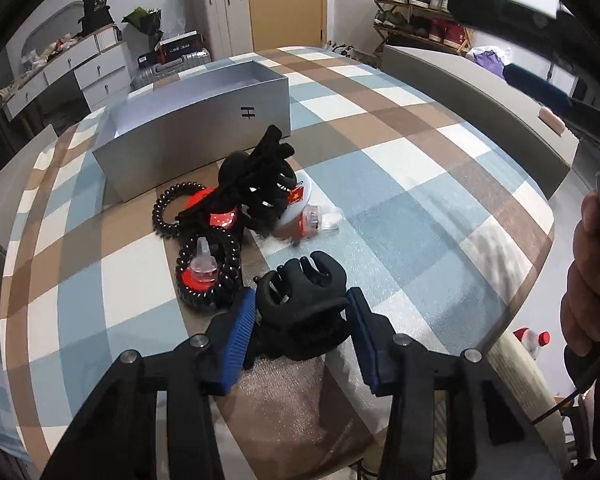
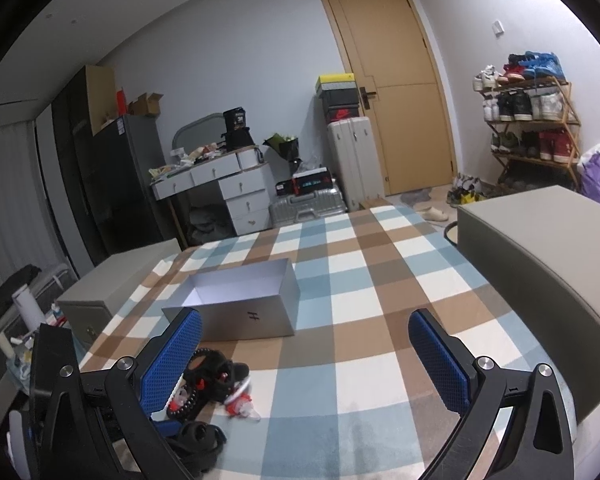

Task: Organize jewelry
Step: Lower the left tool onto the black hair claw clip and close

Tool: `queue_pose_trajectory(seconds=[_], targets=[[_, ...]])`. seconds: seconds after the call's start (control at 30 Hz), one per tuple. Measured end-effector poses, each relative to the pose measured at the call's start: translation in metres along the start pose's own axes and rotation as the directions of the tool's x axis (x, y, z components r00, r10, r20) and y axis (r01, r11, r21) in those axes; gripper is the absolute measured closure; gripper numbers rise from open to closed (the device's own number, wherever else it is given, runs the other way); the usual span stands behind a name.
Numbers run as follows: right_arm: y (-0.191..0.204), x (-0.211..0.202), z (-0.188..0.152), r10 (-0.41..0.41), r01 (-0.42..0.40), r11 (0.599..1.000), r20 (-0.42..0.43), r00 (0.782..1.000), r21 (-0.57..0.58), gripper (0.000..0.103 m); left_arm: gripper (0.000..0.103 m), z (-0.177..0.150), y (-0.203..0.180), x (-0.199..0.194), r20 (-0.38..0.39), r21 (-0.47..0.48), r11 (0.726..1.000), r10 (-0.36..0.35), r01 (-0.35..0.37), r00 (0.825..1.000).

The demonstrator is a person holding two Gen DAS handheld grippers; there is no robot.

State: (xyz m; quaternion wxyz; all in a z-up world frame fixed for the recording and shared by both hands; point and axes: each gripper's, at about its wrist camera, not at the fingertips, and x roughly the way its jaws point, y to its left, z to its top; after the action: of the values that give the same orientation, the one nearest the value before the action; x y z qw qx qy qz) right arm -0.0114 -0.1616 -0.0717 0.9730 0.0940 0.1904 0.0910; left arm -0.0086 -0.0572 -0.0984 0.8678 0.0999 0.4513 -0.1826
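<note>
Blue pads of my left gripper (image 1: 302,316) sit either side of a black claw clip (image 1: 300,296), and both ribbed faces press on its flanks: narrowed right down, gripping it on the checked cloth (image 1: 420,184) near the surface's near edge. Just beyond it lies a black spiral hair tie (image 1: 208,276) ringed around a small red-based bottle (image 1: 202,270). Further in, a heap of clips (image 1: 260,184) sits against the front wall of the grey open box (image 1: 196,136). At the right edge, a hand (image 1: 588,276) grips the other tool.

Over to the right wrist view: my right gripper (image 2: 304,364) stands wide apart, nothing between its pads, touching nothing. It hangs over the cloth, box ahead, heap low at left.
</note>
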Motion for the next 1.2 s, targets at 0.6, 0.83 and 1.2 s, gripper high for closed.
queue_pose_trajectory(seconds=[0.6, 0.83, 1.2], targets=[[-0.013, 0.009, -0.005, -0.006, 0.009, 0.999, -0.067, 0.998, 0.042, 0.0, 0.063, 0.009, 0.018, -0.025, 0.092, -0.088, 0.984, -0.146, 0.154, 0.985], [-0.004, 0.021, -0.006, 0.034, -0.031, 0.999, -0.115, 0.993, 0.03, 0.0, 0.063, 0.015, 0.035, -0.049, 0.186, -0.104, 0.985, -0.119, 0.14, 0.975], [0.029, 0.085, -0.018, 0.068, -0.077, 0.997, -0.269, 0.961, -0.022, 0.001, 0.063, 0.009, 0.077, -0.051, 0.217, -0.19, 0.979, -0.03, 0.072, 0.976]])
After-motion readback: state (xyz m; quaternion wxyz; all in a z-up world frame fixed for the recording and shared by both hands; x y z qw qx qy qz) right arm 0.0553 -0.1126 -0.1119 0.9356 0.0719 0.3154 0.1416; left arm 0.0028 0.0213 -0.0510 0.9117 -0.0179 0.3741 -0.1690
